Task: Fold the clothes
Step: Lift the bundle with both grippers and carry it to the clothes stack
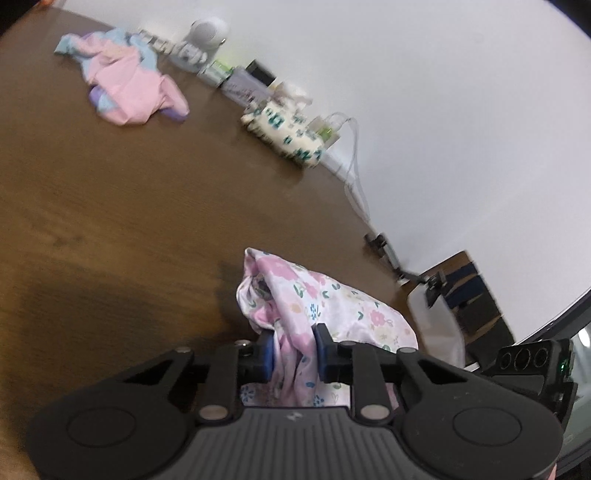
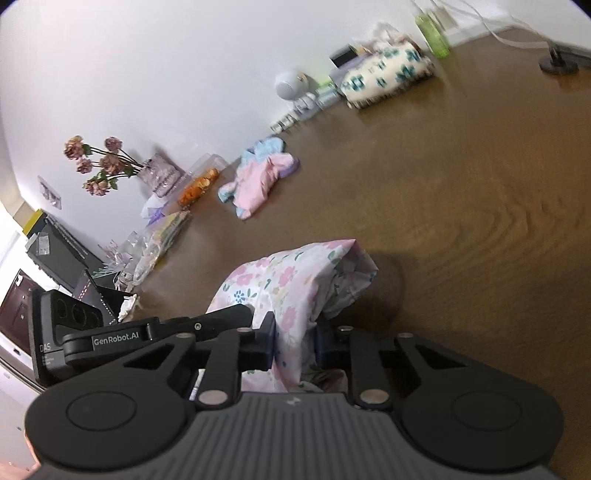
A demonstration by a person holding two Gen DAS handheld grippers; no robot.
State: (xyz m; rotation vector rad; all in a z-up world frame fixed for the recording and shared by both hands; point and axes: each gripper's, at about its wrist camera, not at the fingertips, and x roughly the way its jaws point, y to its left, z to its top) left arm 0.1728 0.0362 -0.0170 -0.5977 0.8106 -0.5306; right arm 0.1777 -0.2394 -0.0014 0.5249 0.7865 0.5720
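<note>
While each gripper, left [image 1: 293, 350] and right [image 2: 293, 345], is clamped on bunched floral cloth [image 1: 325, 299], the garment sits raised off the desk [image 1: 110, 221], probably so it can be spread.

Clothes: 2, i.e. 1 floral garment [image 1: 325, 299] [image 2: 295, 284] and 1 pink/blue garment [image 1: 125, 85] [image 2: 258, 173]. Grippers: 2, left gripper [image 1: 294, 352] + right gripper [image 2: 294, 345]. 1 vase [image 2: 159, 177] w/ flowers. 1 floral pouch [image 2: 384, 74] [image 1: 284, 136]. 1 green bottle [image 2: 434, 33]. 1 round white gadget [image 2: 290, 85] [image 1: 207, 31].
</note>
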